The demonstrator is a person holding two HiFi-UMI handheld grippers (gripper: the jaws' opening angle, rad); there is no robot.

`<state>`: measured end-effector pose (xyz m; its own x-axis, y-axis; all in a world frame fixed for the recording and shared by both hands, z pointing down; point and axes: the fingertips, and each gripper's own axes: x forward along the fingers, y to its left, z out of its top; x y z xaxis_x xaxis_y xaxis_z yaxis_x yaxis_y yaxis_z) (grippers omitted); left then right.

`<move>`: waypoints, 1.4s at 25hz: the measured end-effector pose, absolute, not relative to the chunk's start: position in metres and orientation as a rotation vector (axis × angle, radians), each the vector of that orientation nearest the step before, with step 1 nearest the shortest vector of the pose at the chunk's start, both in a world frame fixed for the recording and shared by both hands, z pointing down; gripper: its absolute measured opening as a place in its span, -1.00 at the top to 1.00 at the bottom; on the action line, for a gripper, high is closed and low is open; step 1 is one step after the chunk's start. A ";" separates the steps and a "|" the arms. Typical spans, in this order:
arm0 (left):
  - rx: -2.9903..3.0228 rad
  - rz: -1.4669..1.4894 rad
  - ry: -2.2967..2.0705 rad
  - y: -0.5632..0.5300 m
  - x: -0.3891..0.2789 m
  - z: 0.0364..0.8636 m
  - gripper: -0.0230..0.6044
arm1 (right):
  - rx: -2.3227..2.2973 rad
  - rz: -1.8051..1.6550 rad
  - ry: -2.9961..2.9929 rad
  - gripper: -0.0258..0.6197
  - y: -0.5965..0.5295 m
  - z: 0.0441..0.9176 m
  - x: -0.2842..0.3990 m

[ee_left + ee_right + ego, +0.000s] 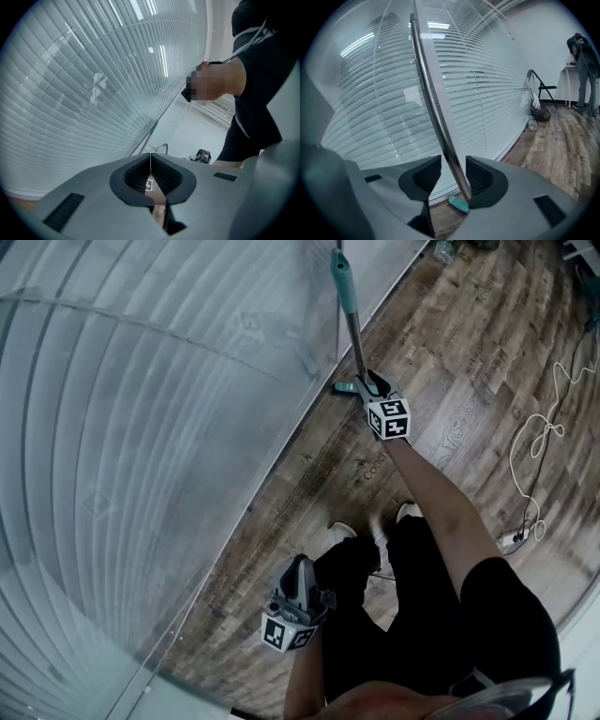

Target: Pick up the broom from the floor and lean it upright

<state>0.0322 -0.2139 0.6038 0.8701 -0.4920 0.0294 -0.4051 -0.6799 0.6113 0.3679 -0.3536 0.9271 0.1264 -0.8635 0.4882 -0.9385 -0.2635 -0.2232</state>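
Note:
The broom stands upright against the glass wall with blinds [141, 427]. Its teal grip [342, 282] is at the top, the metal pole [356, 343] runs down to the teal head [347, 387] on the wooden floor. My right gripper [368, 385] is low on the pole. In the right gripper view the pole [436, 108] passes between the jaws of the right gripper [453, 176], close to the right pad, with a gap on the left; the jaws stand open. The teal head [459, 204] shows below. My left gripper [302, 566] hangs near my legs, and in its own view the left gripper [150, 159] is shut on nothing.
A white cable [539, 437] and a power strip [513, 540] lie on the floor at the right. My feet [342, 531] stand near the wall's base. Farther along the wall are a folding chair [541, 91], a bottle [532, 123] and another person [583, 61].

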 end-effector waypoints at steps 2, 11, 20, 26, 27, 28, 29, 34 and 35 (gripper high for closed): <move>2.405 -0.163 -0.638 -0.209 0.034 0.604 0.86 | 2.247 0.740 -1.780 0.30 -0.358 0.915 0.366; 2.363 -0.181 -0.657 -0.202 0.026 0.593 0.86 | 2.228 0.439 -1.779 0.26 -0.373 0.844 0.376; 2.381 -0.133 -0.651 -0.213 0.019 0.540 0.86 | 2.253 0.492 -1.784 0.27 -0.317 0.772 0.342; 2.451 -0.131 -0.556 -0.212 0.050 0.457 0.86 | 2.145 0.499 -1.911 0.27 -0.244 0.675 0.298; 2.457 -0.139 -0.549 -0.211 0.055 0.440 0.86 | 2.139 0.489 -1.930 0.27 -0.231 0.652 0.291; 2.459 -0.145 -0.543 -0.206 0.059 0.424 0.86 | 2.149 0.481 -1.952 0.27 -0.216 0.625 0.286; 2.460 -0.143 -0.534 -0.200 0.064 0.408 0.86 | 2.170 0.479 -1.984 0.27 -0.200 0.595 0.280; 2.502 -0.066 -0.455 -0.170 0.072 0.332 0.86 | 2.209 0.442 -2.222 0.27 -0.145 0.425 0.228; 2.520 -0.062 -0.441 -0.165 0.067 0.314 0.86 | 2.198 0.474 -2.257 0.27 -0.139 0.400 0.215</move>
<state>0.0675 -0.1649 0.3142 0.9445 -0.3245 0.0508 -0.2978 -0.7806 0.5495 0.2150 -0.1388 0.4002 -0.0477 -0.9836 0.1742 -0.9704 0.0043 -0.2413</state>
